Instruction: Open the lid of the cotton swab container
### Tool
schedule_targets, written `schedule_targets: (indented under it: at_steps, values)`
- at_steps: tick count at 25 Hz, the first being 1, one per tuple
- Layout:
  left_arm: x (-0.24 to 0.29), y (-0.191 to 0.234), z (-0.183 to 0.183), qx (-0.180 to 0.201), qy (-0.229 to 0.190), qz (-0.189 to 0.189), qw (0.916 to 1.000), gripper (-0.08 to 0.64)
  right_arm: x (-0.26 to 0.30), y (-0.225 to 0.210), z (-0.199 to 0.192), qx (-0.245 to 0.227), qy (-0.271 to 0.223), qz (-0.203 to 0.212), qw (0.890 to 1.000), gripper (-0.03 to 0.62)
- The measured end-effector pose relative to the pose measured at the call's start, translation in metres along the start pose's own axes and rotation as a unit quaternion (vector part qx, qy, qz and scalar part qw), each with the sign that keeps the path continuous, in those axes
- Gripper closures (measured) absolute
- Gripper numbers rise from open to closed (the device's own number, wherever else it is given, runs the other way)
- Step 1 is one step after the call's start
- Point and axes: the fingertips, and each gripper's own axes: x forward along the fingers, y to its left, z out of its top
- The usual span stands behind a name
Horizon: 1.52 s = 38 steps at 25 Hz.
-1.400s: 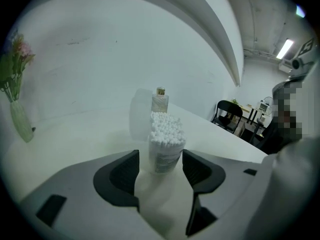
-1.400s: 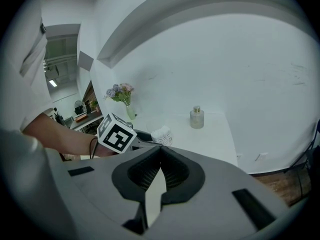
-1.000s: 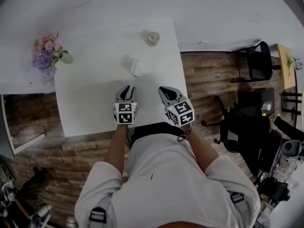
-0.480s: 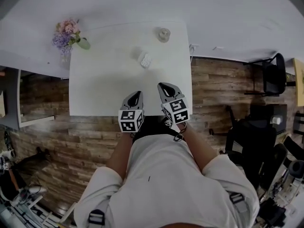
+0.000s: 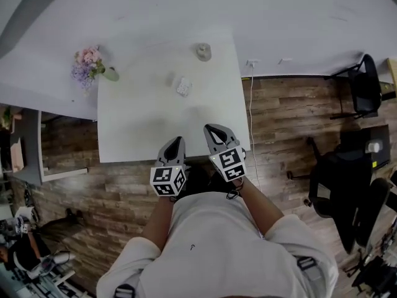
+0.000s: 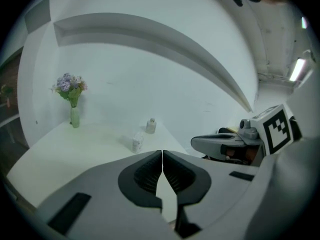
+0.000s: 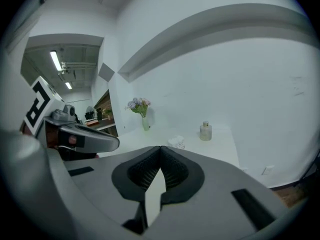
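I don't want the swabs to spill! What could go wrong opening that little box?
1. The swab box looks small and light; opening it one-handed might tip or slide it.
2. The left tool and right tool are shut; they must open before gripping.
3. The bottle behind could get knocked.

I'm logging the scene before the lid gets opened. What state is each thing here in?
Left gripper: shut, nothing between the jaws.
Right gripper: shut, nothing between the jaws.
Cotton swab container: standing on the table, well apart from both grippers; lid too small to judge.
Small bottle: upright, cap on.
Flower vase: upright, holding flowers.
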Motion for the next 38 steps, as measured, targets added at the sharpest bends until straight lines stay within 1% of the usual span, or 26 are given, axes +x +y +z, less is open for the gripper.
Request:
schedule_targets:
  at_steps: [2,4,6,10,15,18,21,23,27,33,38]
  values:
    - [0.006,-0.012,0.009,-0.001,-0.014,-0.022,0.9997,0.537,-0.009,0.003,0.007,-0.01,-0.004,0.0,1.0,0.594]
    - [0.012,-0.018,0.021,0.001,-0.027,-0.039,0.9989,0.537,-0.013,0.0,0.015,-0.026,-0.008,-0.014,1.0,0.594]
    - [0.011,-0.015,0.037,0.01,-0.042,-0.048,0.9979,0.537,-0.013,-0.001,0.028,-0.032,-0.018,-0.032,0.999,0.594]
    - [-0.01,0.005,0.074,0.041,-0.08,-0.039,0.9952,0.537,-0.014,0.004,0.064,-0.029,-0.046,-0.063,0.997,0.594]
    - [-0.038,0.032,0.12,0.068,-0.133,-0.02,0.9887,0.538,-0.012,0.024,0.115,-0.045,-0.088,-0.075,0.992,0.594]
    - [-0.05,0.038,0.146,0.073,-0.164,-0.022,0.9836,0.538,-0.017,0.028,0.141,-0.061,-0.112,-0.088,0.988,0.594]
    - [-0.055,0.039,0.164,0.097,-0.188,-0.027,0.977,0.538,-0.02,0.028,0.157,-0.076,-0.127,-0.096,0.984,0.594]
    - [-0.057,0.043,0.169,0.107,-0.196,-0.022,0.9745,0.538,-0.02,0.031,0.165,-0.086,-0.134,-0.101,0.982,0.594]
    - [-0.062,0.052,0.171,0.096,-0.198,-0.021,0.9753,0.538,-0.026,0.032,0.166,-0.082,-0.135,-0.115,0.981,0.594]
    - [-0.067,0.042,0.164,0.103,-0.191,-0.034,0.9755,0.538,-0.039,0.034,0.167,-0.08,-0.15,-0.125,0.978,0.594]
    - [-0.065,0.037,0.158,0.093,-0.188,-0.038,0.977,0.538,-0.044,0.028,0.159,-0.082,-0.138,-0.135,0.978,0.594]
